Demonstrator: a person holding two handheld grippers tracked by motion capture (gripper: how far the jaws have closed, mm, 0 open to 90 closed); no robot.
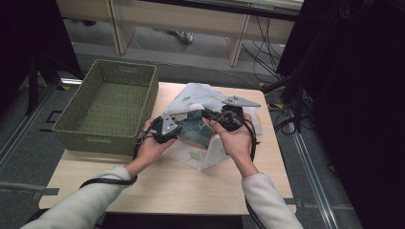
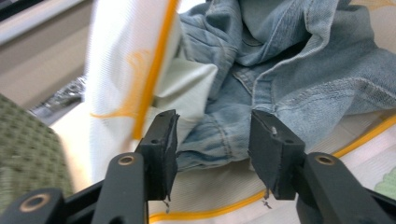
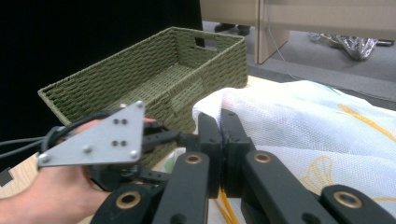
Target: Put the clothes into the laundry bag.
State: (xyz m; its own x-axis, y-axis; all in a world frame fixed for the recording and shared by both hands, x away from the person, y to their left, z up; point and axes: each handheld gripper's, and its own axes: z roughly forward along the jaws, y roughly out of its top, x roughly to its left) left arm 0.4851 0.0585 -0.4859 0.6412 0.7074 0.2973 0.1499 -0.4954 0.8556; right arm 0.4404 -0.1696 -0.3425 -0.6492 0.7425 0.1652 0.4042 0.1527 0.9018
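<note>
High view: I see the denim garment (image 1: 197, 128) lying inside an open white mesh laundry bag (image 1: 200, 95) with yellow trim, on the wooden table (image 1: 167, 186) just right of the green wicker basket (image 1: 110, 102). My left gripper (image 1: 177, 129) sits at the denim's left edge; in the left gripper view its jaws stand spread, a denim fold (image 2: 219, 140) between them, not clamped. My right gripper (image 3: 219, 126) is pinching the bag's mesh edge, jaws pressed together. I can read no label or writing anywhere.
</note>
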